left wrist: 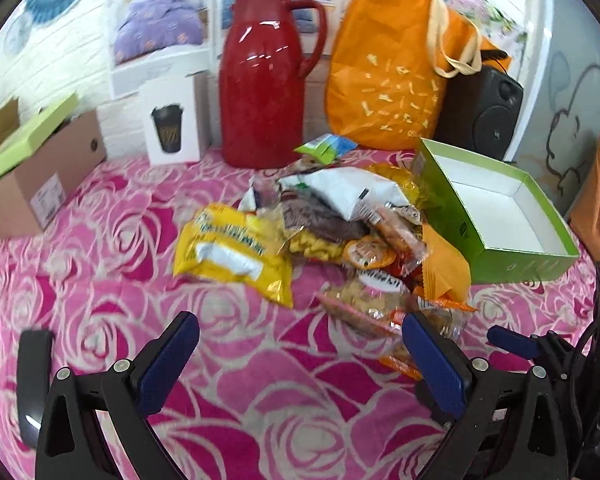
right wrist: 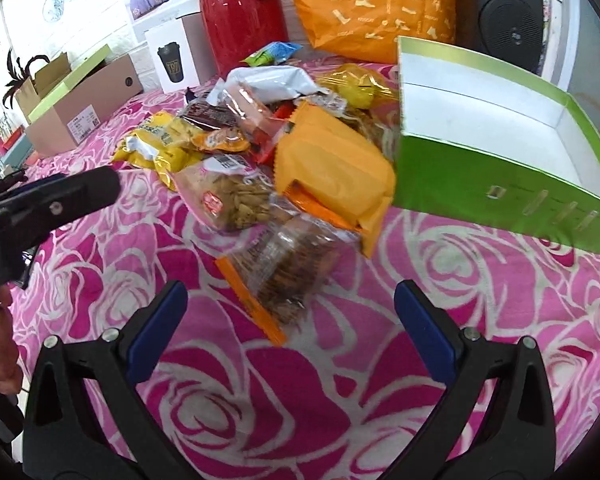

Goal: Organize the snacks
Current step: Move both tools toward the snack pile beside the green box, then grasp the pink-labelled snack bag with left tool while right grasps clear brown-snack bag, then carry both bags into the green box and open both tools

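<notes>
Both grippers, left gripper [left wrist: 300, 344] and right gripper [right wrist: 290, 304], hover wide and empty before the snack pile [left wrist: 332, 232], heaped on the rose-print tablecloth [left wrist: 260, 400] beside the empty green box [right wrist: 500, 152], likely its destination.

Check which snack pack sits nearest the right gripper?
The clear pack of brown biscuits with orange edges, at the pile's near edge, just ahead of the open right gripper; the other packs lie behind it.

The snack packets [left wrist: 340, 232] are glossy, crinkled plastic film. The green box [right wrist: 500, 168] is smooth card, matt white inside. The rose-patterned cloth [left wrist: 260, 400] looks soft; the far red jug [left wrist: 264, 80] is shiny plastic.
</notes>
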A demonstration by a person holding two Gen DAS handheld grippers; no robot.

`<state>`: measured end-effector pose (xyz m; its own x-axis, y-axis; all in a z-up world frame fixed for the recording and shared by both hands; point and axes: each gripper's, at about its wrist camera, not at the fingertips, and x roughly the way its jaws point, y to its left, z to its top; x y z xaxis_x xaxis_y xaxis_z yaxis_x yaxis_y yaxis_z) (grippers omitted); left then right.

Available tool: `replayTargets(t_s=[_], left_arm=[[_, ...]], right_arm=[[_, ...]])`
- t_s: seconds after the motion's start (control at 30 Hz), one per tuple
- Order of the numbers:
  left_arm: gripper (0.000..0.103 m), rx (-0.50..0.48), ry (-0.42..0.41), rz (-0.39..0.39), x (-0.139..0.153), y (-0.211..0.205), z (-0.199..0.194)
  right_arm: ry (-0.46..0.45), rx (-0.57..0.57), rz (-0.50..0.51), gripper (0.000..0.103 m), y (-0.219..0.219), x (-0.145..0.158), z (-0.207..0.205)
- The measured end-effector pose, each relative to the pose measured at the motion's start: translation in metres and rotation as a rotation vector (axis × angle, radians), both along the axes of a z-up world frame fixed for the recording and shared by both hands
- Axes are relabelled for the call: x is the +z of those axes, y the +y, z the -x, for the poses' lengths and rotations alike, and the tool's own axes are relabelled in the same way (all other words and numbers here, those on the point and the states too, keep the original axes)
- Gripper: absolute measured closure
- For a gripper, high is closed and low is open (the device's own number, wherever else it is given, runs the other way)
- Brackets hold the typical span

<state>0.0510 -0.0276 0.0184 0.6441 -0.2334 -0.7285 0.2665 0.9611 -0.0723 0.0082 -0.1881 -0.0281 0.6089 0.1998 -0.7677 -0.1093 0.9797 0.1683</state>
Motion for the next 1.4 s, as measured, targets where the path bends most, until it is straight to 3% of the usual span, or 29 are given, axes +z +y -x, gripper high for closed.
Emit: replayTargets(t_s=[0.07, 0.1, 0.17, 0.23, 0.27, 0.4, 0.47, 0.53, 0.7, 0.87, 1.0, 1.17, 1.4], left_arm=[[0.004, -0.052, 0.005, -0.017, 0.003, -0.011, -0.007], [0.006, -0.074, 0.013, -0.027, 0.003, -0.016, -0.013], [0.012, -0.138, 0.042, -0.027, 0.000, -0.027, -0.023], [0.040, -0.195, 0.092, -0.021, -0.007, -0.039, -0.035], [0.044, -0.222, 0.126, -0.021, -0.013, -0.046, -0.042], [0.046, -0.230, 0.168, -0.077, -0.035, -0.062, -0.050], [0.046, -0.228, 0.191, -0.058, -0.042, -0.062, -0.049], [0.054, -0.226, 0.209, -0.047, -0.044, -0.059, -0.047], [0.054, -0.216, 0.215, -0.028, -0.044, -0.053, -0.041], [0.065, -0.218, 0.227, -0.013, -0.044, -0.053, -0.035], [0.068, -0.252, 0.207, 0.011, -0.026, -0.049, -0.015], [0.068, -0.306, 0.120, 0.072, 0.021, -0.051, 0.007], [0.068, -0.372, 0.006, 0.163, 0.080, -0.080, -0.006]], right_arm=[[0.000, 0.005, -0.019, 0.006, 0.002, -0.003, -0.007], [0.008, 0.007, -0.043, 0.025, 0.001, -0.005, -0.009], [0.039, 0.004, -0.077, 0.051, -0.009, -0.009, -0.011], [0.039, 0.009, -0.090, 0.053, -0.017, -0.007, -0.006], [0.040, 0.007, -0.081, 0.055, -0.021, -0.006, -0.002], [0.044, -0.019, -0.070, 0.054, -0.044, -0.003, 0.014], [0.052, -0.039, -0.076, 0.047, -0.052, -0.002, 0.018], [0.061, -0.054, -0.090, 0.047, -0.055, -0.002, 0.021], [0.060, -0.059, -0.085, 0.043, -0.047, -0.006, 0.017], [0.067, -0.072, -0.086, 0.050, -0.048, -0.010, 0.016], [0.022, -0.054, -0.078, 0.056, -0.050, 0.008, 0.027], [-0.077, -0.053, -0.058, 0.056, -0.059, 0.042, 0.040], [-0.219, -0.171, -0.001, 0.057, -0.100, 0.088, 0.038]])
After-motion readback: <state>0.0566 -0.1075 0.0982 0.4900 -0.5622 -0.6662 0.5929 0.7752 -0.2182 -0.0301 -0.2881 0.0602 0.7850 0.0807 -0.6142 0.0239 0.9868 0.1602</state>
